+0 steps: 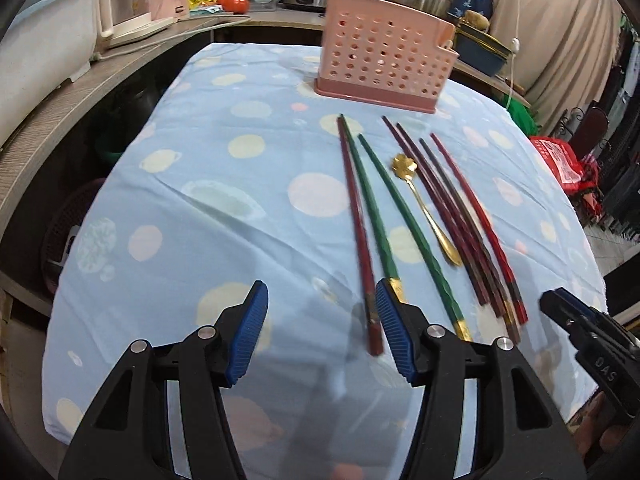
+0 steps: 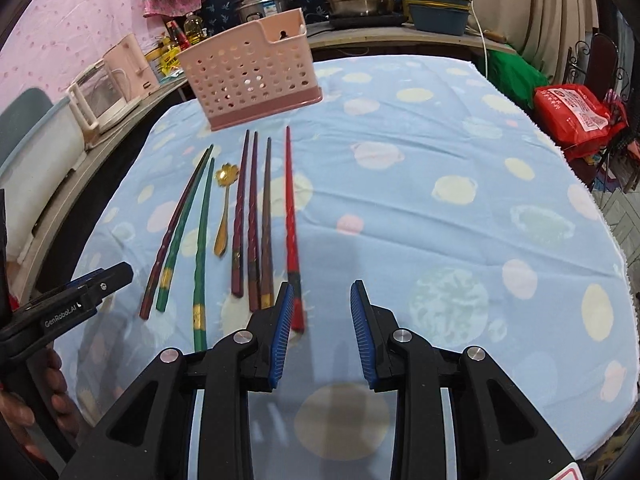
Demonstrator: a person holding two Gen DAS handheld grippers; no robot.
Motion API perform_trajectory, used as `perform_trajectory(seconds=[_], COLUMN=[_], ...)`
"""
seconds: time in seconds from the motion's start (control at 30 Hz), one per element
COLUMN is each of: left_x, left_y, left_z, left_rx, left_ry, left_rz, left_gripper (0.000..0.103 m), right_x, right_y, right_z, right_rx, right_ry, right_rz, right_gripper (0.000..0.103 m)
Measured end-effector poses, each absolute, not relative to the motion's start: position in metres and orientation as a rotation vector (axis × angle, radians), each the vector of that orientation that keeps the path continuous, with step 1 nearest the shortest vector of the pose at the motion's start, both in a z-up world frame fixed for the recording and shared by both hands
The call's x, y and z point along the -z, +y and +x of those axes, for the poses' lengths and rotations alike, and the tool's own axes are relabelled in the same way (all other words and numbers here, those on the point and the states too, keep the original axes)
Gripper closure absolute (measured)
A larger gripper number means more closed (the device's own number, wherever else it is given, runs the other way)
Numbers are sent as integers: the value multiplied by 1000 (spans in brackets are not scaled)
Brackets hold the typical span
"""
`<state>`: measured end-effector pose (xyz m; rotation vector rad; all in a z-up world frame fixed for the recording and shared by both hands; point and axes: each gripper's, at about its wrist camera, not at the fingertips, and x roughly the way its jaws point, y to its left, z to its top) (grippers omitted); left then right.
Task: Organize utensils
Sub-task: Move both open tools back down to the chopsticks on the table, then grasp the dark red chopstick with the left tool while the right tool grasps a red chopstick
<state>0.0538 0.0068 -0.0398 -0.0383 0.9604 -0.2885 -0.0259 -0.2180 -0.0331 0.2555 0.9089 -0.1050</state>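
Seven chopsticks and one spoon lie in a row on the bench [image 1: 168, 240], which is covered by a blue cloth with pale dots; none has yet reached the pink perforated utensil holder [image 1: 384, 64] standing upright beyond their far tips. I judge the task as not begun: everything is left to move.

Left to right, from my left wrist view: my left tool [image 1: 322, 330], its blue pads wide apart and holding nothing, hovers over the near end of the row. Between its pads shows the butt of a dark red chopstick [image 1: 356, 216], the leftmost piece. Next lie two green chopsticks [image 1: 404, 216] with gold bands near their butts, then the gold flower-bowled spoon [image 1: 424, 204], bowl toward the holder. After it come three dark chopsticks [image 2: 253, 216] close together, and last the bright red chopstick [image 2: 291, 216].

My right tool [image 2: 320, 332], also agape and empty, sits at the right end of the row; its left pad is just beside the butt of the bright red chopstick, which I cannot confirm it touches.
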Motion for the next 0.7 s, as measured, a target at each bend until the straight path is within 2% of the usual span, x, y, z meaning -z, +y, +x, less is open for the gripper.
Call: perform_trajectory(seconds=[0.43, 0.7], left_x=[48, 55], left_y=[-6, -9], left_z=[45, 48], left_rx=[313, 302], left_ry=[976, 981], left_rz=[-12, 5], left_gripper=[50, 57], right_x=[46, 49], right_y=[-207, -206], right_z=[-18, -11], right_rx=[82, 78], right_ry=[923, 925], right_rz=[258, 254], right_gripper=[75, 77])
